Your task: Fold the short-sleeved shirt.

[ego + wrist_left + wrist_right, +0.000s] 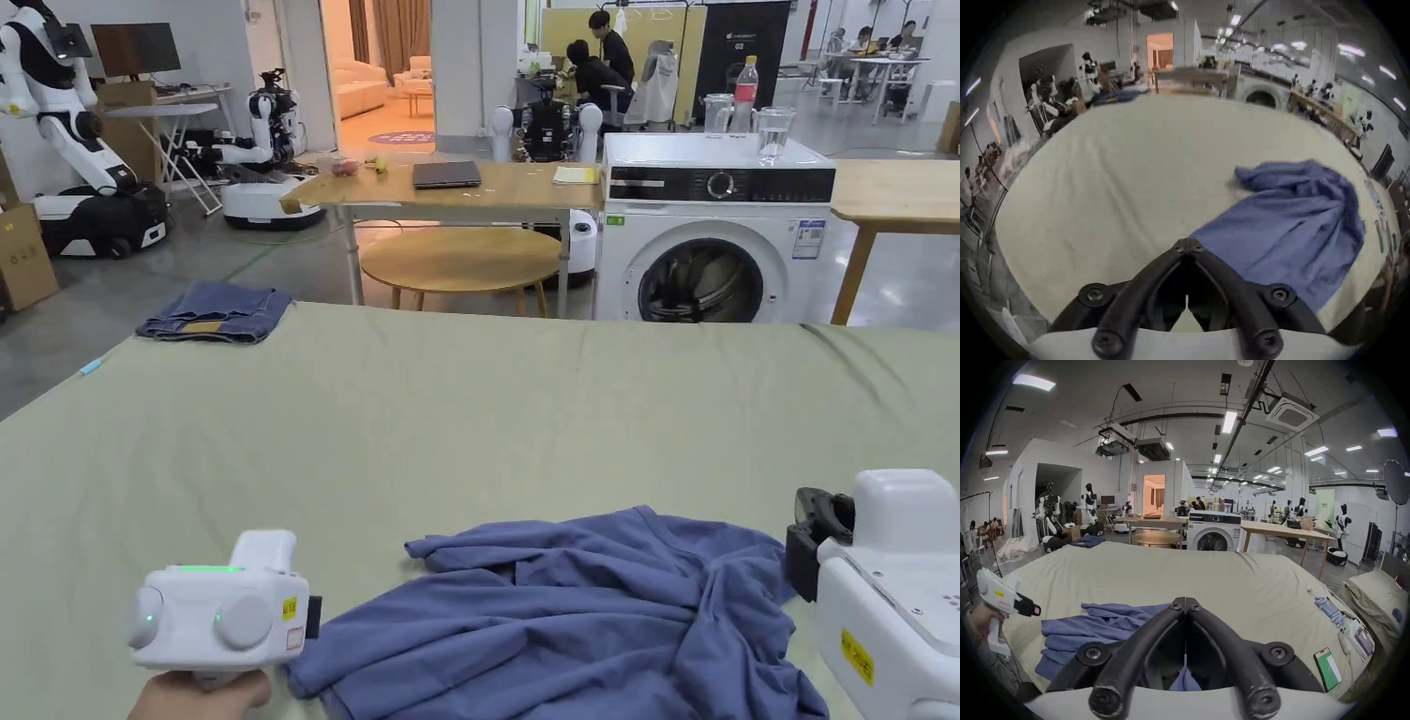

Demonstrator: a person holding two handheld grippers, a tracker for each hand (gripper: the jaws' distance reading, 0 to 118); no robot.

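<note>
A blue short-sleeved shirt [581,619] [1288,231] [1096,628] lies crumpled near the front edge of a bed covered in a pale green sheet [469,422]. My left gripper [315,617] [1187,240] [1037,611] is held in a hand just off the shirt's left edge. Its jaws are shut, tips together, and I see nothing between them. My right gripper [797,562] [1185,600] hovers over the right side of the shirt, jaws also shut and empty. Blue cloth shows beneath it through the gap behind the jaws.
Folded jeans [216,314] rest on the bed's far left corner. Beyond the bed stand a washing machine [717,234] and wooden tables [450,192]. A phone [1327,668], small blue tubes [1330,611] and a pillow [1378,596] lie at the bed's right.
</note>
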